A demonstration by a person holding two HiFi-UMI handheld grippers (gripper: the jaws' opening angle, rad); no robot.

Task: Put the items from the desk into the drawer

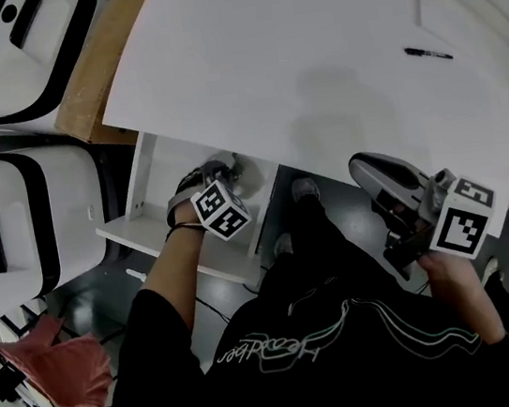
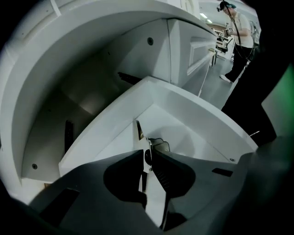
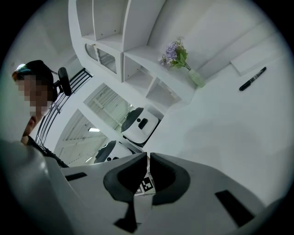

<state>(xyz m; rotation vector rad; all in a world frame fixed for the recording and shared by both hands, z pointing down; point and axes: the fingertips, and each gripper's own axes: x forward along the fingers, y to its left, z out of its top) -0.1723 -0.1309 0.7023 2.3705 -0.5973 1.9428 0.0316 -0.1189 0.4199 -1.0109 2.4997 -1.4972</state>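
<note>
Small clip (image 2: 158,146) between left tongs (image 2: 147,152); drawer (image 2: 197,119) below

From where I stand, I count one black marker pen (image 1: 428,53) on one white desk top (image 1: 307,48). There is one open white drawer (image 2: 197,110), one pale vase of purple flowers (image 3: 180,57), two white-and-black rounded machines (image 1: 19,53) (image 1: 13,234) and one pinkish-red cloth (image 1: 66,368). Two grey grippers, the left gripper (image 2: 148,158) and the right gripper (image 3: 148,160), each carry one marker cube. One thin white flat piece (image 2: 138,131) is pinched by the left.
</note>
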